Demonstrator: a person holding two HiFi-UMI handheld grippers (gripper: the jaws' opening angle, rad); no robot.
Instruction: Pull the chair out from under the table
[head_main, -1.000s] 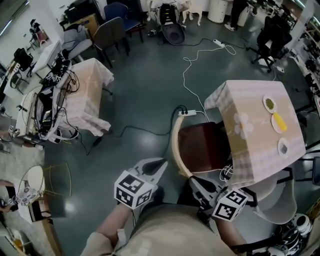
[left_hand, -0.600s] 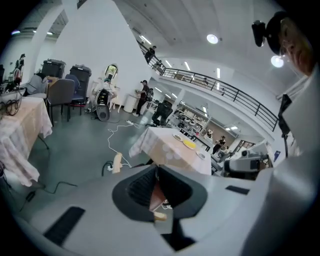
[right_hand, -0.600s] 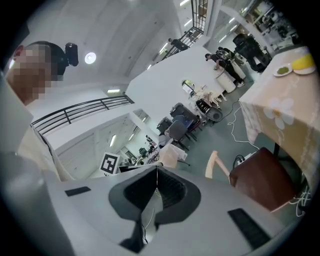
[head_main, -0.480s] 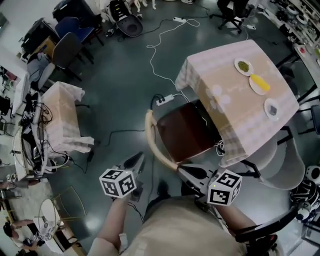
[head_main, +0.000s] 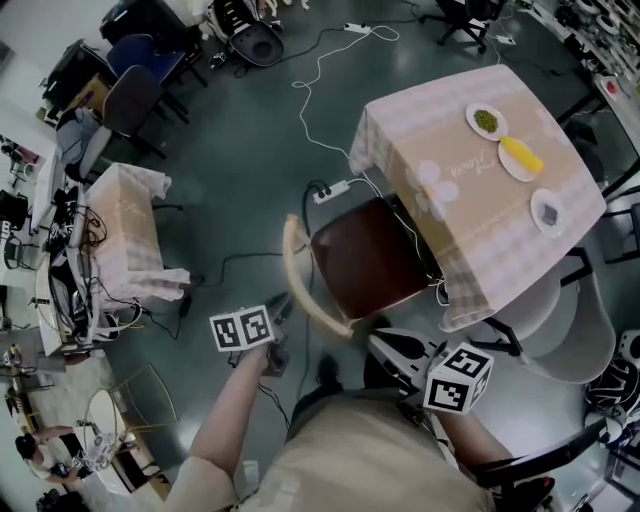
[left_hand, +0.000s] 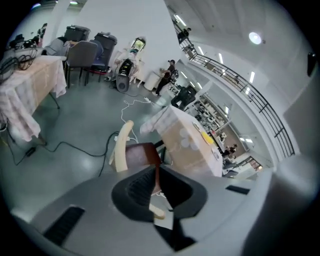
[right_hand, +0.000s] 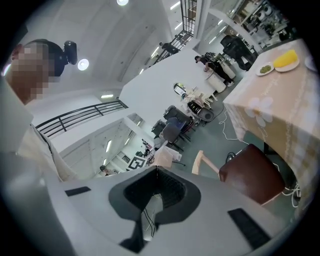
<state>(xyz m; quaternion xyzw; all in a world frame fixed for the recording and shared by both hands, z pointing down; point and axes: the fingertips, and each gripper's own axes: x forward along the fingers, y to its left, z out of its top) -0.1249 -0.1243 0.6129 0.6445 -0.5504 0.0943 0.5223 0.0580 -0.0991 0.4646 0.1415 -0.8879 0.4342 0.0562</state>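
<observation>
The chair has a dark red-brown seat (head_main: 368, 258) and a curved pale wooden backrest (head_main: 296, 282). Its seat is partly tucked under the table (head_main: 470, 190) with a pink checked cloth. My left gripper (head_main: 283, 305) is shut and empty, with its tips just short of the backrest's left side. In the left gripper view the backrest (left_hand: 122, 145) and seat (left_hand: 143, 152) lie ahead of the shut left gripper (left_hand: 157, 169). My right gripper (head_main: 377, 341) hangs near the backrest's lower end, also shut on nothing. The right gripper view has the seat (right_hand: 250, 174) to the right of the shut right gripper (right_hand: 156, 169).
Three plates (head_main: 487, 120) with food sit on the table. A power strip (head_main: 331, 190) and white cable lie on the floor beyond the chair. A second clothed table (head_main: 125, 225) with cables stands left, office chairs (head_main: 130, 100) stand behind it, and a grey chair (head_main: 570, 330) is at right.
My left gripper has dropped and rolled, so its marker cube now faces up, and it has come close to the backrest. The right gripper has shifted slightly. The chair has not moved.
</observation>
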